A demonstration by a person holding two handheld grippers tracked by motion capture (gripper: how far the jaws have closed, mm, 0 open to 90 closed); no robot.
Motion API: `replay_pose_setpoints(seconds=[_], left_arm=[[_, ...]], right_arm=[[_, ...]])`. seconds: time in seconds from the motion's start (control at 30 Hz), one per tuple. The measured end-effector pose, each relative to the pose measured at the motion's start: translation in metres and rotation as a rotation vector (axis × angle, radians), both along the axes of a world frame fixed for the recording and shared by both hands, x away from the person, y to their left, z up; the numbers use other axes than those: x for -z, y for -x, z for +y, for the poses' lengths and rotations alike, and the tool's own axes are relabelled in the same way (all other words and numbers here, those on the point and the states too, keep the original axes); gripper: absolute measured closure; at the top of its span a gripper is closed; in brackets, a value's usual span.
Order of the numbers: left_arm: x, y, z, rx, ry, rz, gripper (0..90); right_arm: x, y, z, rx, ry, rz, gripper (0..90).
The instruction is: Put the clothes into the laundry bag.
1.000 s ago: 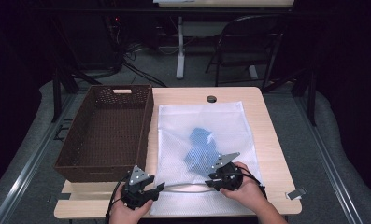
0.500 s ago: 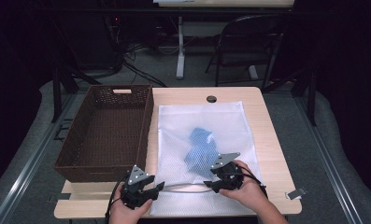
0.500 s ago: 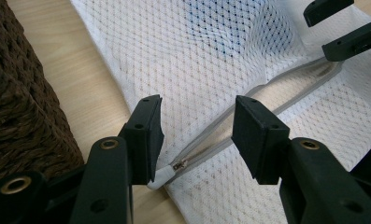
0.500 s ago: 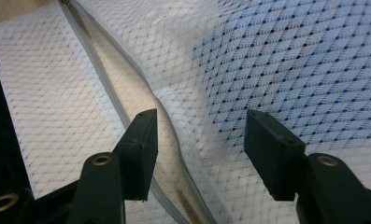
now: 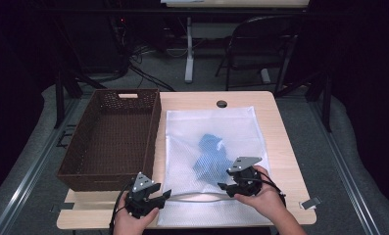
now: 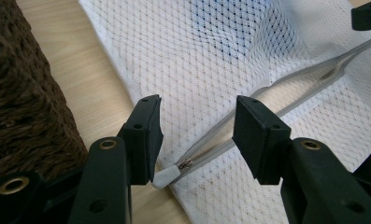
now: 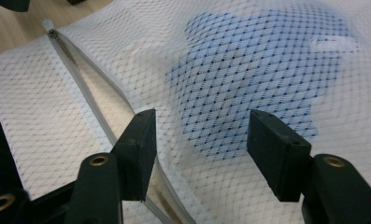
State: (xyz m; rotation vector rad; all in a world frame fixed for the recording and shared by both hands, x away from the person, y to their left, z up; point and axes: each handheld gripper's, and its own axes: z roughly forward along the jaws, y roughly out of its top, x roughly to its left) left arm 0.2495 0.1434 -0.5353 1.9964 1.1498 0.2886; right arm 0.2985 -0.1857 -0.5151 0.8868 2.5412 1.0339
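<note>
A white mesh bag [image 5: 211, 127] lies flat on the table with a blue garment [image 5: 212, 154] inside it. Its grey zipper [image 5: 197, 197] runs along the near end and gapes partly. My left gripper [image 5: 162, 196] stands open over the zipper's white end [image 6: 167, 176], its pads apart on either side of the mesh [image 6: 198, 107]. My right gripper [image 5: 224, 187] has just been opening its jaws. They now stand wide over the mesh [image 7: 203, 121], with the blue garment [image 7: 248, 74] ahead and the zipper [image 7: 80, 88] at their left. Neither pad presses the fabric.
A brown wicker basket [image 5: 99, 178] stands empty left of the bag, close beside my left gripper [image 6: 19, 102]. Bare wood shows between basket and bag [image 6: 80, 70]. A dark round hole [image 5: 222, 104] sits at the table's far edge. A chair and cables lie beyond.
Both hands and the bag keep their places in the high view; no shift of the jaws can be made out at that size.
</note>
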Motion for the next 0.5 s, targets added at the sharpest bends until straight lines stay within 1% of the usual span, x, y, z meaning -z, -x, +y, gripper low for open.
replay_pose_setpoints(seconds=[0.1,0.2,0.3,0.4,0.47,0.5], left_arm=[[0.0,-0.001,0.001,-0.003,-0.003,0.002,51.5],[0.001,-0.001,0.0,-0.005,-0.003,0.004,51.5],[0.002,-0.001,0.0,-0.007,-0.004,0.005,51.3],[0.003,0.0,0.001,-0.012,-0.002,0.011,51.1],[0.003,0.0,0.001,-0.017,-0.008,0.011,51.0],[0.003,0.0,0.001,-0.011,-0.004,0.016,51.0]], right_arm=[[-0.003,0.0,-0.001,0.018,-0.001,-0.006,42.9],[-0.004,0.002,-0.001,0.026,-0.011,-0.013,44.3],[-0.004,0.007,0.0,0.028,-0.011,-0.028,43.4],[-0.003,0.013,-0.001,0.03,-0.017,-0.031,43.3],[-0.001,0.017,-0.003,0.036,-0.01,-0.035,42.3],[0.0,0.019,-0.004,0.042,-0.007,-0.034,42.2]])
